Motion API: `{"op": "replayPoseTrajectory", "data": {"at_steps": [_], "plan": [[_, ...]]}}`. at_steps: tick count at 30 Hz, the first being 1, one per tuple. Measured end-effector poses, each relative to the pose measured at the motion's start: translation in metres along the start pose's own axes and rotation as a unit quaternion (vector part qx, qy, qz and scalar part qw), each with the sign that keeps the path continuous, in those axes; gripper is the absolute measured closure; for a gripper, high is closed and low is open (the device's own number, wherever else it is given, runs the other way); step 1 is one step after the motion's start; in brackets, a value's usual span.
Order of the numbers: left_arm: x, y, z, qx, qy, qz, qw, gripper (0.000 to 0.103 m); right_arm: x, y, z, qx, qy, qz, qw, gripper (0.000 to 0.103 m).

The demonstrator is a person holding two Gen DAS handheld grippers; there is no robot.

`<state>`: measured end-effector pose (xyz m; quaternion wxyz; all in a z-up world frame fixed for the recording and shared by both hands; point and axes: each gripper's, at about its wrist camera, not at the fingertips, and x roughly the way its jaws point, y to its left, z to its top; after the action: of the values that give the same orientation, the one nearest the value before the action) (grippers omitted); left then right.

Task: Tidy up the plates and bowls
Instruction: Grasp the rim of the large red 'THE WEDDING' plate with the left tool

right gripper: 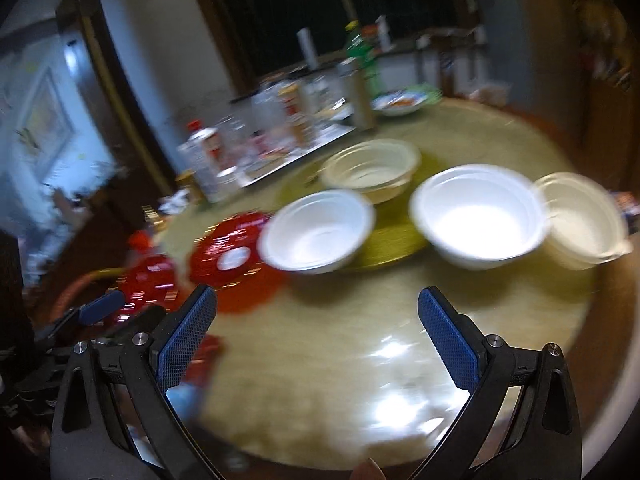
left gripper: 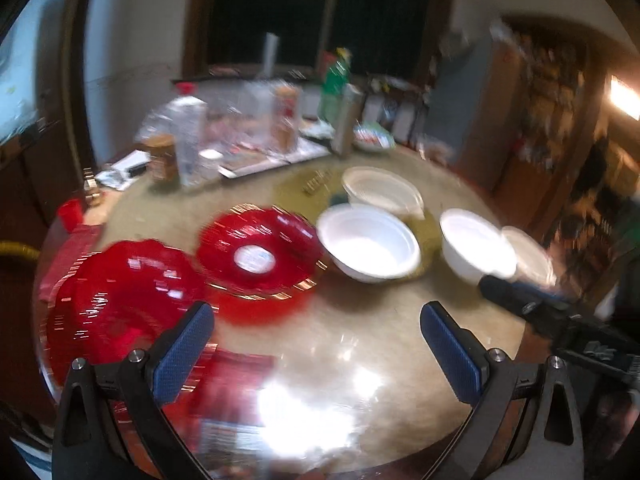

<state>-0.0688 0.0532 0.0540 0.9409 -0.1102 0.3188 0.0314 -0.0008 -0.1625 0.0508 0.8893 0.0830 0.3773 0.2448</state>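
Observation:
Two red plates lie on the round table: one near my left finger, the other with a white label at its centre. To their right stand two white bowls and two cream bowls. My left gripper hovers open over the bare tabletop, holding nothing. The right gripper is also open and empty, just short of the white bowls. The cream bowls sit behind and to the right. Both views are motion-blurred.
A green mat lies under the middle bowls. Bottles, jars and a metal tray crowd the table's back left, with a green bottle and a patterned bowl behind. A red cup stands at the left edge.

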Motion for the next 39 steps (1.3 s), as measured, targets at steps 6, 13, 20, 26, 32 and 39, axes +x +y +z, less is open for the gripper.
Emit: {"op": "replayPoseTrajectory", "data": {"at_steps": [6, 13, 20, 26, 32, 39], "plan": [[-0.031, 0.103, -0.001, -0.101, -0.024, 0.082, 0.9912, 0.000, 0.057, 0.049, -0.001, -0.011, 0.078, 0.111, 0.991, 0.001], [-0.033, 0.188, -0.025, -0.199, 0.005, 0.167, 0.9655, 0.000, 0.134, 0.106, -0.015, 0.025, 0.184, 0.215, 0.959, 0.001], [-0.007, 0.209, -0.033, -0.218, 0.045, 0.194, 0.9554, 0.000, 0.182, 0.132, -0.026, 0.069, 0.240, 0.250, 0.936, 0.003], [0.022, 0.213, -0.035, -0.204, 0.080, 0.213, 0.9522, 0.001, 0.206, 0.140, -0.028, 0.081, 0.255, 0.236, 0.934, 0.029], [0.043, 0.219, -0.044, -0.200, 0.122, 0.224, 0.9460, 0.076, 0.224, 0.141, -0.037, 0.060, 0.274, 0.183, 0.942, 0.086], [0.036, 0.216, -0.040, -0.197, 0.106, 0.216, 0.9504, 0.089, 0.217, 0.154, -0.035, 0.016, 0.258, 0.160, 0.953, 0.091]]}}
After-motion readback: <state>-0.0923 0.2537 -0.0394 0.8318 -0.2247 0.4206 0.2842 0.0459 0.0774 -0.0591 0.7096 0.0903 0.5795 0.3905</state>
